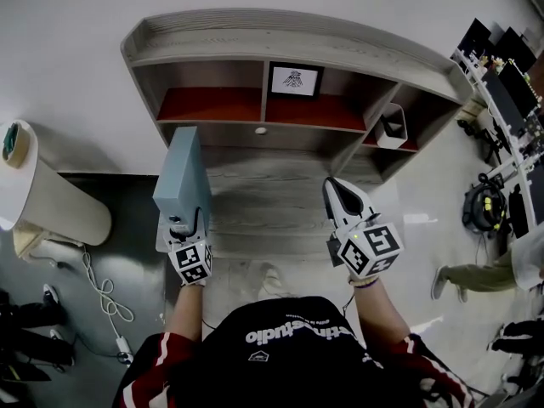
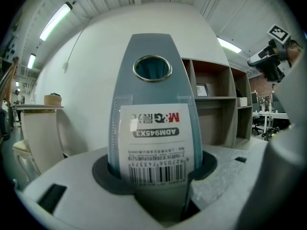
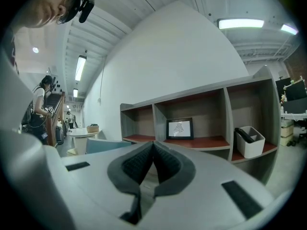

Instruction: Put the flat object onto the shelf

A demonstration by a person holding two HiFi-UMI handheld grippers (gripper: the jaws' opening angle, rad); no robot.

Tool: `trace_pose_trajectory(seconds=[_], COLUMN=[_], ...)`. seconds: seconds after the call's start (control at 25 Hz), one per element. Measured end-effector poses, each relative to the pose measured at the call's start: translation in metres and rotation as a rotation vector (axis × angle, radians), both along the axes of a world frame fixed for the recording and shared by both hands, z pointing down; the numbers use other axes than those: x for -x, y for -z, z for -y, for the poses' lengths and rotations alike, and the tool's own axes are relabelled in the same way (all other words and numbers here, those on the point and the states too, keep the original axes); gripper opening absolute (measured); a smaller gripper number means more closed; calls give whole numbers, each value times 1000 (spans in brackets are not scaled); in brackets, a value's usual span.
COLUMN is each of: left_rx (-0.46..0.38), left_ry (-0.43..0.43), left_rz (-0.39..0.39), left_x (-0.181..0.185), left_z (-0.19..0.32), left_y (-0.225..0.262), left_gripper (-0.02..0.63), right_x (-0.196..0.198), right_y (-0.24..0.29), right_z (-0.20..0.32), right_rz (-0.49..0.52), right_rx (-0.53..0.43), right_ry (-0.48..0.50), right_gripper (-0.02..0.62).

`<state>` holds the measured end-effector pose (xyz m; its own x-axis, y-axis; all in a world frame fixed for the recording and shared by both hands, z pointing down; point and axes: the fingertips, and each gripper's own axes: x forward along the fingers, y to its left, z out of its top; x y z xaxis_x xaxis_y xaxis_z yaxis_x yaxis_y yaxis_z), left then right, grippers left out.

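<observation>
Shirt, head view: black, closest to the lens; it cuts off my forearms.
Left gripper, head view: fingers clamped on the blue folder, held in front of the shelf, not on it.
Right gripper, head view: fingers together, nothing between them.
Blue folder, left gripper view: upright between my widely spread fingers, blocking the shelf's left part.
Pads, right gripper view: touching; behind them a framed picture and a white bin stand in separate compartments.
</observation>
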<state>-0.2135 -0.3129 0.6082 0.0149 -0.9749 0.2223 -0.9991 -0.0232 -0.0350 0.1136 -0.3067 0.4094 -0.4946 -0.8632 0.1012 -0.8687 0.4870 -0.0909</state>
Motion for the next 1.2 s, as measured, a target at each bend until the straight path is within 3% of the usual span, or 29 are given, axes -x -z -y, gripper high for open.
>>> trace_pose_trajectory(seconds=[0.36, 0.6, 1.2], left_rx=[31, 11, 33], left_ry=[34, 14, -30], left_rz=[2, 35, 30], left_x=[11, 5, -5], left_z=[8, 16, 51], left_y=[-20, -25, -34], left_gripper=[270, 272, 273], right_x=[-3, -3, 3], right_y=[-4, -11, -15], right_z=[12, 20, 41], right_rz=[7, 23, 54], right_rx=[2, 16, 24], right_ry=[12, 17, 42], right_gripper=[2, 2, 2])
